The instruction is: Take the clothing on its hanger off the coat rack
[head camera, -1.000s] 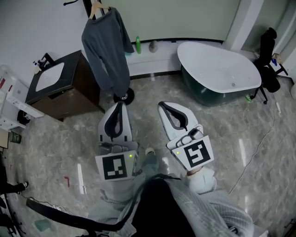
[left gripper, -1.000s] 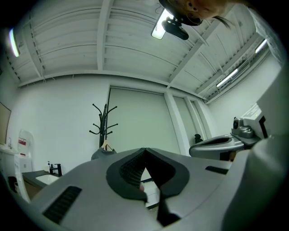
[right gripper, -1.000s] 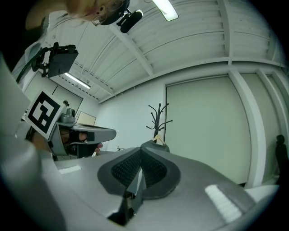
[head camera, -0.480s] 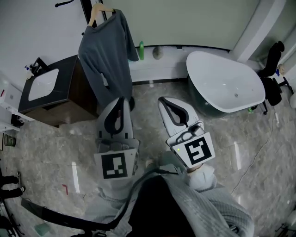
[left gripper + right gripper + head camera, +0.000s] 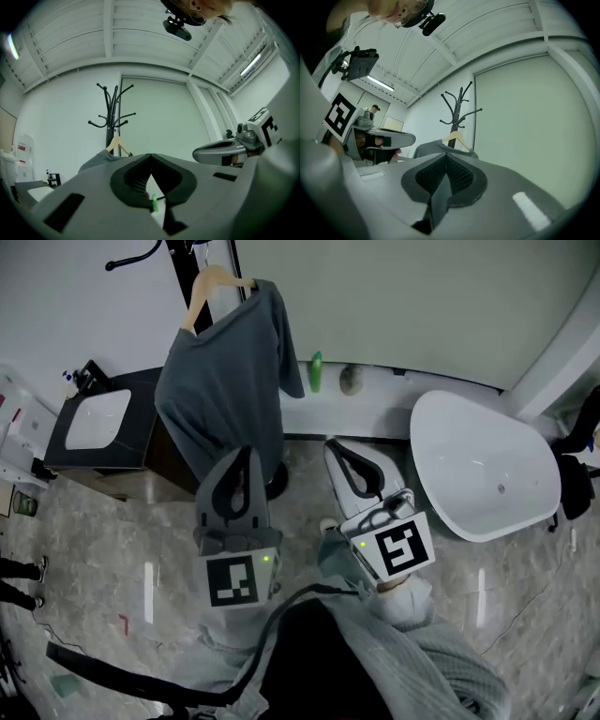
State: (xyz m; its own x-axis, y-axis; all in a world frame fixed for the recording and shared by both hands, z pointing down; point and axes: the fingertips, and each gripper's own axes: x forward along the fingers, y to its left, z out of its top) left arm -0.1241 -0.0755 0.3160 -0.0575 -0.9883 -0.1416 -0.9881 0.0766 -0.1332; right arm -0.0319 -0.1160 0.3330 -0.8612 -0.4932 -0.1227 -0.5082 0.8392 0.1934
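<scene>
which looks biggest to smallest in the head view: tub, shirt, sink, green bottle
1. shirt and tub: about alike, so no clear order between them
2. sink
3. green bottle

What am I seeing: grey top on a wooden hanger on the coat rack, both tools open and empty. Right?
Not open: left tool and right tool are both shut, per the two gripper views. Rest holds: grey top on a wooden hanger on the coat rack, tools empty.

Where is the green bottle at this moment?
In the head view, the green bottle stands on the wall ledge, between the hanging grey garment on its left and the white bathtub on its right.
</scene>
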